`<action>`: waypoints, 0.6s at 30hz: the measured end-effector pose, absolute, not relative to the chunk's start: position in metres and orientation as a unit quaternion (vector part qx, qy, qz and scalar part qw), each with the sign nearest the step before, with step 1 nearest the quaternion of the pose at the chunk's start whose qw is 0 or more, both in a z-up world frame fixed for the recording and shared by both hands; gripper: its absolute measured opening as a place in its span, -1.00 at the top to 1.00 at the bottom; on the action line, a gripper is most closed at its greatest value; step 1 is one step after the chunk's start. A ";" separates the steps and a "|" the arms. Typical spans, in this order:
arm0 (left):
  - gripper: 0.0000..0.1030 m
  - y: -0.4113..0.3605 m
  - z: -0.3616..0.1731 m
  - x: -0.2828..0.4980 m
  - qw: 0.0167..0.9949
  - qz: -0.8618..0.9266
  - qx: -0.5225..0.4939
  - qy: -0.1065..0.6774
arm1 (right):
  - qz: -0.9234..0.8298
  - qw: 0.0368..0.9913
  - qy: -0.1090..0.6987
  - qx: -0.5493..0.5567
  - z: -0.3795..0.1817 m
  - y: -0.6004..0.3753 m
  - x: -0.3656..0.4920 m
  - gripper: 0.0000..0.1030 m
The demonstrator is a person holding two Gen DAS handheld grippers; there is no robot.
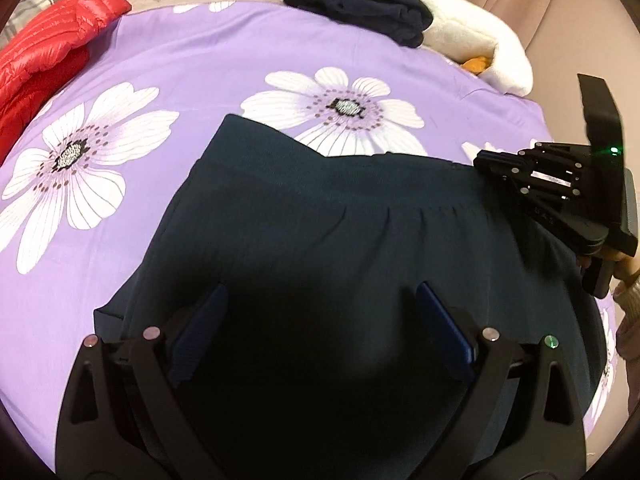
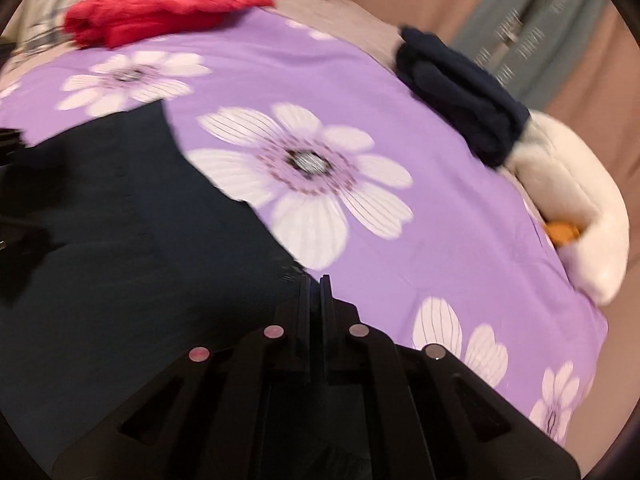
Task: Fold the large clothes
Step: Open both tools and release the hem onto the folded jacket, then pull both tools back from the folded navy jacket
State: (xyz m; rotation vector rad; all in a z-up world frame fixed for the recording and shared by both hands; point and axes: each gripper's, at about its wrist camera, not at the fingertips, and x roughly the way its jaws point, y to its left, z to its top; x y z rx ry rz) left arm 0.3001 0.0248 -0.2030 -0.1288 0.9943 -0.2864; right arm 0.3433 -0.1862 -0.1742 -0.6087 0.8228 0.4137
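Dark teal trousers (image 1: pixel 320 224) lie on the purple flowered bedspread (image 1: pixel 208 64), waistband toward the far side. My left gripper (image 1: pixel 320 304) is open, its blue pads (image 1: pixel 200 320) spread over the trouser fabric, holding nothing. My right gripper (image 1: pixel 480 162) shows at the right end of the waistband. In the right wrist view its jaws (image 2: pixel 315 284) are closed at the edge of the trousers (image 2: pixel 120 220); the view is blurred, and I cannot see whether cloth is pinched between them.
A red puffer jacket (image 1: pixel 52 52) lies at the far left. A folded navy garment (image 1: pixel 356 8) and a white plush toy (image 1: pixel 476 36) sit at the far right edge, also seen in the right wrist view (image 2: pixel 460 92). Curtains hang behind.
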 end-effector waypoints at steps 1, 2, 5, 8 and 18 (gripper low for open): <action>-0.88 0.024 -0.204 0.301 0.866 -0.136 -0.059 0.477 | 0.193 0.850 0.401 -0.281 -0.181 -0.186 0.347 0.93; -0.88 0.024 -0.205 0.302 0.866 -0.134 -0.056 0.478 | 0.192 0.851 0.403 -0.276 -0.184 -0.186 0.347 0.93; -0.88 0.025 -0.205 0.301 0.867 -0.133 -0.054 0.477 | 0.188 0.861 0.401 -0.251 -0.180 -0.189 0.347 0.89; -0.88 0.025 -0.203 0.299 0.868 -0.132 -0.052 0.476 | 0.181 0.878 0.391 -0.210 -0.161 -0.200 0.343 0.73; -0.88 0.013 -0.207 0.291 0.865 -0.140 -0.018 0.482 | 0.260 0.843 0.424 -0.203 -0.168 -0.198 0.282 0.39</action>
